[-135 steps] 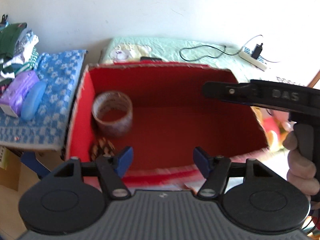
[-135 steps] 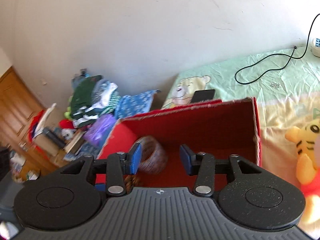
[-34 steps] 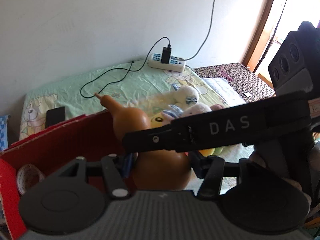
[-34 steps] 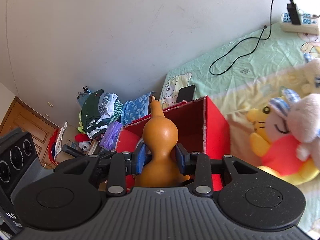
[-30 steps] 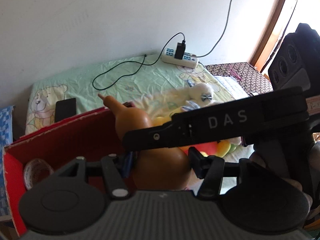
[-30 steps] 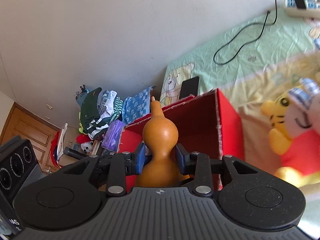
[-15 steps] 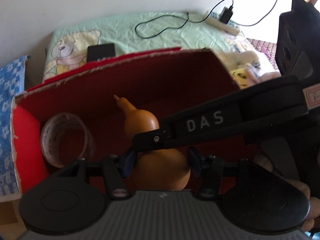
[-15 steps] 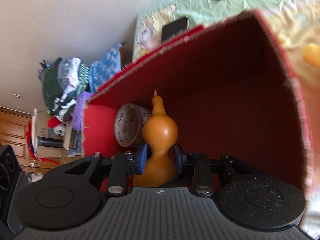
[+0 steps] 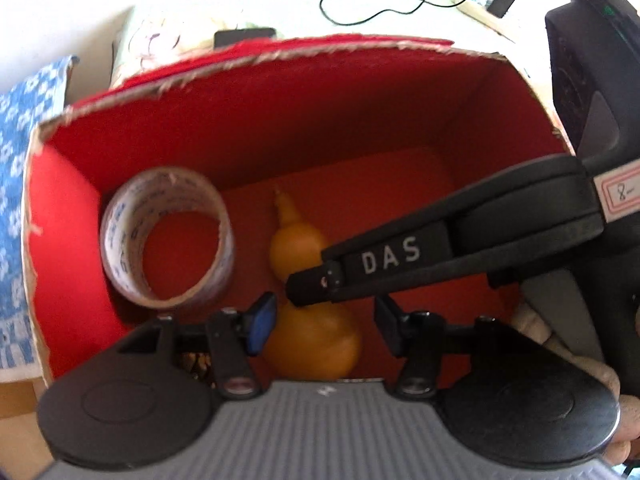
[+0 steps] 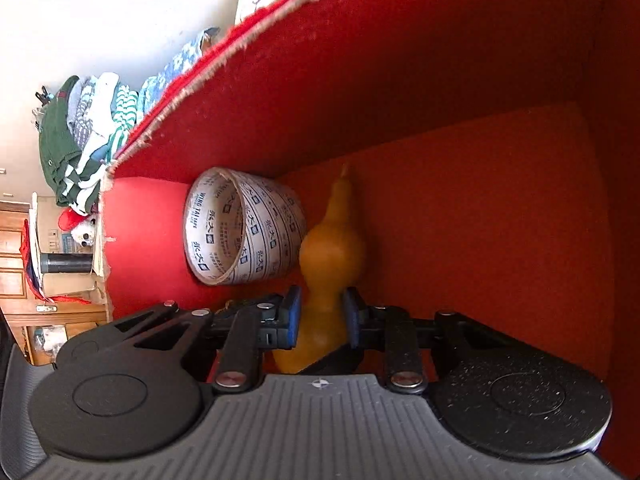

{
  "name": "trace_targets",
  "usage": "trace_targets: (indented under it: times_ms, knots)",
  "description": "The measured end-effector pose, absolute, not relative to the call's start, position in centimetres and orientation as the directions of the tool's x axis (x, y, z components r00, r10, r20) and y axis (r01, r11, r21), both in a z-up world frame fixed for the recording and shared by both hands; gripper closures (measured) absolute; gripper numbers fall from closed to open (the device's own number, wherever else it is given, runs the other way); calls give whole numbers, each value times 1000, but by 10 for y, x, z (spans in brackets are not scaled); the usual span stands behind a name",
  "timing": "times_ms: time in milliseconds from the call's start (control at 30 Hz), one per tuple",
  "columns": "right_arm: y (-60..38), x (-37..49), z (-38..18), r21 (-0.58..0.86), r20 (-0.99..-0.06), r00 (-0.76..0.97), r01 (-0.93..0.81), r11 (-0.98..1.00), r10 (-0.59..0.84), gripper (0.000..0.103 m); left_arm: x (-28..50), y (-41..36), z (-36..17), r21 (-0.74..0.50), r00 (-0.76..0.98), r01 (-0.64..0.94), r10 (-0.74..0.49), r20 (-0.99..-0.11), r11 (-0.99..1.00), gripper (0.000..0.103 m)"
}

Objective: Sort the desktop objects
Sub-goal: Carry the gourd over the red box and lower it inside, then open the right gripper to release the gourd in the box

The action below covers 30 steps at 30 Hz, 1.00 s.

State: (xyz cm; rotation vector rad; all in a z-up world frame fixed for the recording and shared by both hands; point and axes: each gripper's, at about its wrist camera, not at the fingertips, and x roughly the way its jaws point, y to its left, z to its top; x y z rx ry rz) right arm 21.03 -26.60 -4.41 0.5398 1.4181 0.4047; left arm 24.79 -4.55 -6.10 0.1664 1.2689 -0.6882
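My right gripper (image 10: 319,316) reaches down inside the red-lined cardboard box (image 10: 500,92), its blue-padded fingers (image 10: 291,314) pressed against the narrow waist of an orange-brown, bottle-shaped gourd (image 10: 334,256). The jaws pinch it from both sides. The gourd's pointed stem aims toward the far wall of the box, and its larger bulb sits below my fingers, partly hidden by them. I cannot tell whether that bulb already rests on the box floor.

Just to the gourd's left lies a wide roll of clear packing tape with blue printed lettering on its white core (image 10: 240,228). It stands on its edge near the box's left wall, close beside the gourd's upper bulb; whether the two touch is unclear.

My left gripper (image 9: 322,322) hovers at the near rim of the same box (image 9: 256,56), jaws spread wide with the gourd's lower bulb (image 9: 316,344) showing between them, neither pad touching it. From this view the black arm of my right gripper (image 9: 440,252) crosses over the gourd from the right, and the tape roll (image 9: 166,240) lies to the left.

Behind the box are a black phone (image 9: 244,36) on pale green bedding and a black cable (image 9: 376,4).
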Motion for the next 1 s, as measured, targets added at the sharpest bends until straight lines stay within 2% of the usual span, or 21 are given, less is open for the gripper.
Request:
trace_targets:
  times_ms: [233,367,533,700,833,1000]
  knots:
    - [-264,205,-38,612,-778,123,-72,788,616,81,244,-36,-65,-245,144,546,-378,-915,801,44]
    - [-267,202,-36,602,-783,124,-95,793,609,79,246,-32,-67,-270,139,522,-393,-909,809,43]
    - [-281,200,-42,644,-755,128,-41,764,644,77,249,-28,-69,-286,150,490,-403,-903,823,43]
    - [-296,191,-34,692,-697,204,-59,719,688,74,258,-21,-71,-281,169,479,-402,-900,832,43]
    - [-310,190,-36,715,-678,239,-10,700,696,73,256,-20,-70,-276,189,467,-400,-897,840,40]
    - [-308,192,-38,696,-703,224,22,718,675,74,250,-24,-67,-249,215,476,-386,-897,843,38]
